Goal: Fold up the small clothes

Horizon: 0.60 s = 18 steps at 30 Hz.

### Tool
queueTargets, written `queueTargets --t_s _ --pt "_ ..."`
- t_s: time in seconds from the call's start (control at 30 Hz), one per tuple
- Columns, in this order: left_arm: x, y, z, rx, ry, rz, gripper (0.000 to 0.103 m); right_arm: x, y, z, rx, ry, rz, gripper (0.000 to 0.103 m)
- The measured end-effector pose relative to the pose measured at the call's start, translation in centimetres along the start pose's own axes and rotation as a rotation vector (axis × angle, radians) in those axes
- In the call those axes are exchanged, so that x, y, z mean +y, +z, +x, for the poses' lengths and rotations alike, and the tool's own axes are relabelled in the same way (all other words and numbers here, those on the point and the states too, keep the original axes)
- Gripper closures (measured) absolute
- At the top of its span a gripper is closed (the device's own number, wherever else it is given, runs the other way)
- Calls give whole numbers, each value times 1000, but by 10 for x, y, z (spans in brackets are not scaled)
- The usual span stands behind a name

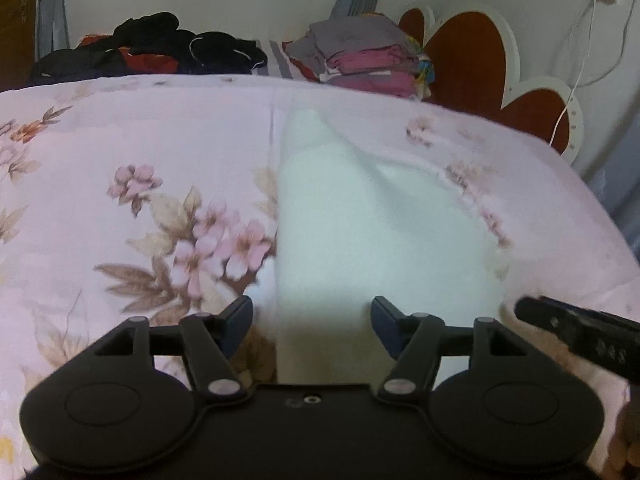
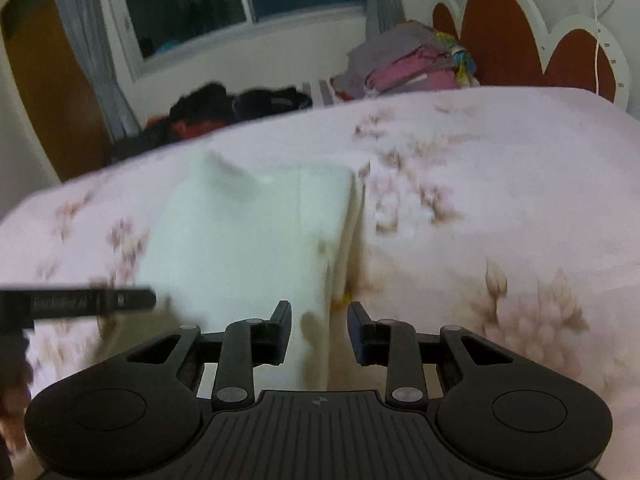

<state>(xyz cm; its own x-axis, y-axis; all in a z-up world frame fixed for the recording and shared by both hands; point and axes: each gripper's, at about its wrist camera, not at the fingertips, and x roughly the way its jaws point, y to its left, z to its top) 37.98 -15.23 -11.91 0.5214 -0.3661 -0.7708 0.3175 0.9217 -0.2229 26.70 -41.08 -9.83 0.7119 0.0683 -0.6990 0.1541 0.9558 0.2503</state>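
A small white garment [image 1: 360, 224] lies flat on the pink floral bed cover [image 1: 120, 200], partly folded into a long strip. My left gripper [image 1: 312, 324] is open over the garment's near edge and holds nothing. In the right wrist view the garment [image 2: 248, 240] shows a folded right edge. My right gripper [image 2: 319, 332] is open, with its jaws on either side of the garment's near right corner. The right gripper's finger [image 1: 576, 332] shows at the right of the left wrist view. The left gripper's finger [image 2: 92, 302] shows at the left of the right wrist view.
A stack of folded pink and grey clothes [image 1: 368, 56] sits at the far right of the bed by the brown and white headboard [image 1: 480, 52]. A heap of dark unfolded clothes [image 1: 152, 48] lies at the far left. A window and curtains stand behind.
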Motion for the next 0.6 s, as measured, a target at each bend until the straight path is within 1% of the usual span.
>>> queueTargets --t_s 0.1,0.13,0.2,0.23,0.33,0.43,0.6 --pt "-1 16 5 -19 -4 -6 37 -7 24 11 -21 17 51 72" --pt "-1 22 8 -26 -2 -7 36 -9 31 15 -24 19 68 69" --pt "1 33 15 -36 1 -15 36 -17 45 27 -35 19 112 57" --pt "2 38 20 -37 2 -23 36 -20 50 33 -38 17 125 48" --pt "6 52 33 -42 3 -38 37 -23 64 54 -30 23 150 48" --pt "10 63 47 -54 5 -47 38 -22 71 77 0 22 154 48" --pt "25 73 64 -46 -14 -111 38 -23 75 106 19 25 162 49"
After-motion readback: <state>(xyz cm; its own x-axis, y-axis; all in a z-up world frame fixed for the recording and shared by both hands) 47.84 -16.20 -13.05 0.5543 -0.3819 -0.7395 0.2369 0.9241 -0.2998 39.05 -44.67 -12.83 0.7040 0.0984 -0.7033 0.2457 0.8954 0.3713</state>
